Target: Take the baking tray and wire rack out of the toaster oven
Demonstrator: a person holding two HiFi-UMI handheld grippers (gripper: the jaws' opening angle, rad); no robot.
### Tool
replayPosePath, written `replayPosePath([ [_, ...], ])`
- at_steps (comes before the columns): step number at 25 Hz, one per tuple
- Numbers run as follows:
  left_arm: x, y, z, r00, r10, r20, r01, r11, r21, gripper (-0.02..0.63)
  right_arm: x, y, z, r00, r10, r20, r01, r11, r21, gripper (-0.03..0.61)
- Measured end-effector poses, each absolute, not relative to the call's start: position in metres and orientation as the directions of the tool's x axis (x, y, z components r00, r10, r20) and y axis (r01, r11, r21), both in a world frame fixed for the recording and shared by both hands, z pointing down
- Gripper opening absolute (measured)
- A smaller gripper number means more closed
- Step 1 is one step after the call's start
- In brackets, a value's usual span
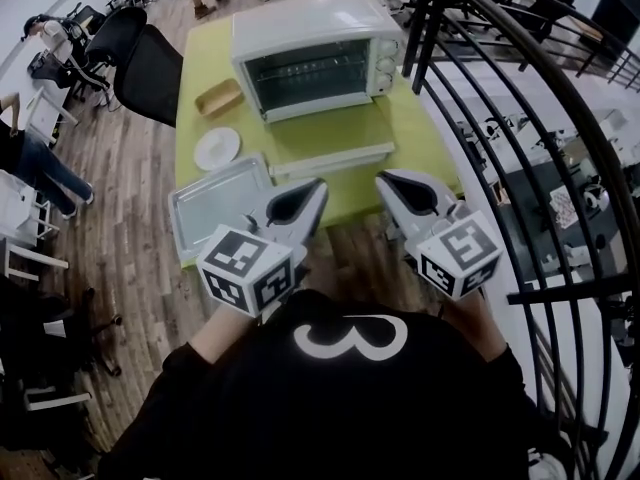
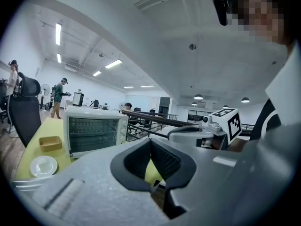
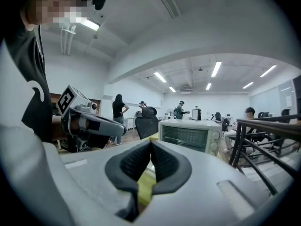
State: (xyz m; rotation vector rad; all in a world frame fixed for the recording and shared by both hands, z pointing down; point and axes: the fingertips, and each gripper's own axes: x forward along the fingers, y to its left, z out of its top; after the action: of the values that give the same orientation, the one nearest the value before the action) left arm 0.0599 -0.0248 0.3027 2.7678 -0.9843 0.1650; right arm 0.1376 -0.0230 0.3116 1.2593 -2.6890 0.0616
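Now left tongs (image 1: 318, 188), right tongs (image 1: 384, 180) closed, empty.

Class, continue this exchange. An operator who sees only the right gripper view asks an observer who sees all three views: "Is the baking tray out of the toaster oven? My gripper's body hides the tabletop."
Observer: Yes. The baking tray lies flat on the near left corner of the green table, outside the toaster oven.
Operator: Is anything next to it?
Observer: A white plate sits just beyond the tray, on the oven side.
Operator: I only see the left gripper from the side. How are its jaws?
Observer: Shut, with nothing between them.
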Motion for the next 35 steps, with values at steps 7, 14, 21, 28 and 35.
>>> replayPosePath([
  [7,0.05,-0.044,0.308,0.755,-0.64,0.143,-0.655,-0.721,0.226,0.011,0.134,-0.042,0.316,-0.641,-0.75,0.164,-0.763,0.646,-0.025,0.003],
  [14,0.042,-0.105,0.314,0.739,-0.66,0.133,-0.666,-0.686,0.292,0.012,0.149,-0.108,0.324,-0.618,-0.771,0.154,-0.785,0.593,-0.179,0.003],
  [21,0.032,-0.186,0.329,0.727,-0.678,0.113,-0.649,-0.624,0.435,0.015,0.154,-0.184,0.336,-0.613,-0.78,0.123,-0.766,0.549,-0.333,0.003],
  [28,0.017,-0.269,0.359,0.679,-0.725,0.116,-0.645,-0.513,0.567,0.023,0.149,-0.258,0.361,-0.624,-0.772,0.12,-0.716,0.504,-0.484,0.06],
  [35,0.007,-0.337,0.383,0.626,-0.774,0.095,-0.629,-0.43,0.648,0.148,0.156,-0.325,0.387,-0.598,-0.797,0.083,-0.628,0.402,-0.666,0.124],
])
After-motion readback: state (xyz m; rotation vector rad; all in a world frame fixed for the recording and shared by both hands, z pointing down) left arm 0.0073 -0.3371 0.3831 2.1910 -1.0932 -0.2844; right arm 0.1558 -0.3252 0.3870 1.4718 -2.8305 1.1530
